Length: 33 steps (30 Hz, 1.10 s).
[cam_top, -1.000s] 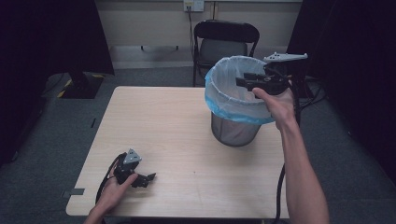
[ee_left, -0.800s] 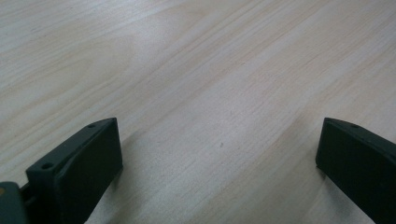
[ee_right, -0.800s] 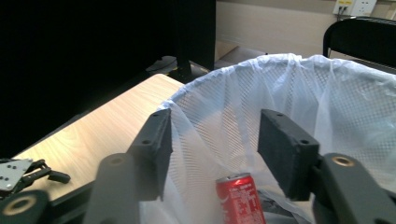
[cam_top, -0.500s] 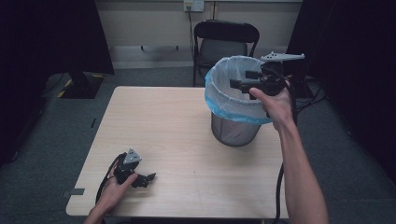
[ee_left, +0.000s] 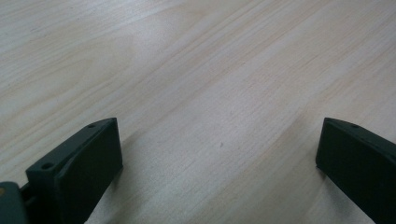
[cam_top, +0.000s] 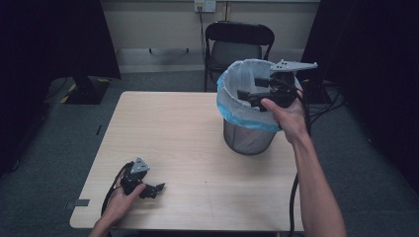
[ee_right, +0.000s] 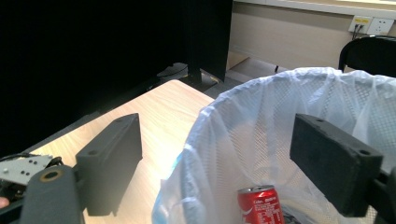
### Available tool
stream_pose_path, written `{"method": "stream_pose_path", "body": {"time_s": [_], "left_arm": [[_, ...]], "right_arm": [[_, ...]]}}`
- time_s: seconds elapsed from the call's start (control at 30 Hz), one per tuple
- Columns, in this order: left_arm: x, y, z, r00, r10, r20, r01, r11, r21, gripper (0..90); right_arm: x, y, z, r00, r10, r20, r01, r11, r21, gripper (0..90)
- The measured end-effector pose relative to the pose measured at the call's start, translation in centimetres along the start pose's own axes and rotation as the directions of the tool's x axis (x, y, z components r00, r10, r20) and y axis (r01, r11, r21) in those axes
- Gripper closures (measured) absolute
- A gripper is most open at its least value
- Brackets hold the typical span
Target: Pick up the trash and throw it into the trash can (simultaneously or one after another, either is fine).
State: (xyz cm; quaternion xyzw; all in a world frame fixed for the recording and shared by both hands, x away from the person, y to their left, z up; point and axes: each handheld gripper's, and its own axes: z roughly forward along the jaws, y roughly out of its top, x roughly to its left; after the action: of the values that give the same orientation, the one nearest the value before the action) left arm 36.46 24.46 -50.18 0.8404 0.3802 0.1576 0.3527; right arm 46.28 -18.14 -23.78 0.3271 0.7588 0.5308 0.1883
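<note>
A person's right gripper (cam_top: 247, 96) hangs over the mouth of a wire-mesh bin (cam_top: 247, 138) that stands near the right edge of a pale wooden table (cam_top: 178, 133), toward its far right corner. The gripper's jaws have just been opening and now stand wide apart, with nothing between them. In the right gripper view, a red drink can (ee_right: 259, 205) lies at the bottom of the bin, inside the white bag (ee_right: 233, 140) that lines it, below the spread jaws and clear of them. The bag's pale blue hem folds over the bin's rim and hangs down the outside of the mesh.

At the table's near left corner, the left gripper (cam_top: 157, 188) rests low on the tabletop in the person's left hand (cam_top: 121, 200), well apart from the bin. The left gripper view shows its two black jaws set wide apart over bare wood grain, gripping nothing.

A black folding chair (cam_top: 239, 47) stands beyond the far edge of the table, just behind the bin, against a light wall with a socket plate (cam_top: 205, 6).
</note>
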Motion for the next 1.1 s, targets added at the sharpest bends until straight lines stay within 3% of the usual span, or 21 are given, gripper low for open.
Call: {"method": "stream_pose_path", "body": {"time_s": [0.23,0.63,0.83,1.1], "left_arm": [[0.0,0.0,0.0,1.0000,0.000,0.000,0.000,1.0000,0.000,0.0],[0.0,0.0,0.0,1.0000,0.000,0.000,0.000,1.0000,0.000,0.0],[0.0,0.0,0.0,1.0000,0.000,0.000,0.000,1.0000,0.000,0.0],[0.0,0.0,0.0,1.0000,0.000,0.000,0.000,1.0000,0.000,0.0]], "right_arm": [[1.4,-0.4,0.0,0.9991,-0.035,-0.025,0.035,0.999,-0.006,22.6],[3.8,-1.1,-0.7,0.9956,-0.074,-0.058,0.072,0.997,-0.028,20.3],[4.7,-2.1,-1.0,0.9956,-0.075,-0.056,0.072,0.996,-0.054,20.4],[6.2,-4.0,-1.1,0.9927,-0.093,-0.077,0.089,0.995,-0.043,24.0]]}}
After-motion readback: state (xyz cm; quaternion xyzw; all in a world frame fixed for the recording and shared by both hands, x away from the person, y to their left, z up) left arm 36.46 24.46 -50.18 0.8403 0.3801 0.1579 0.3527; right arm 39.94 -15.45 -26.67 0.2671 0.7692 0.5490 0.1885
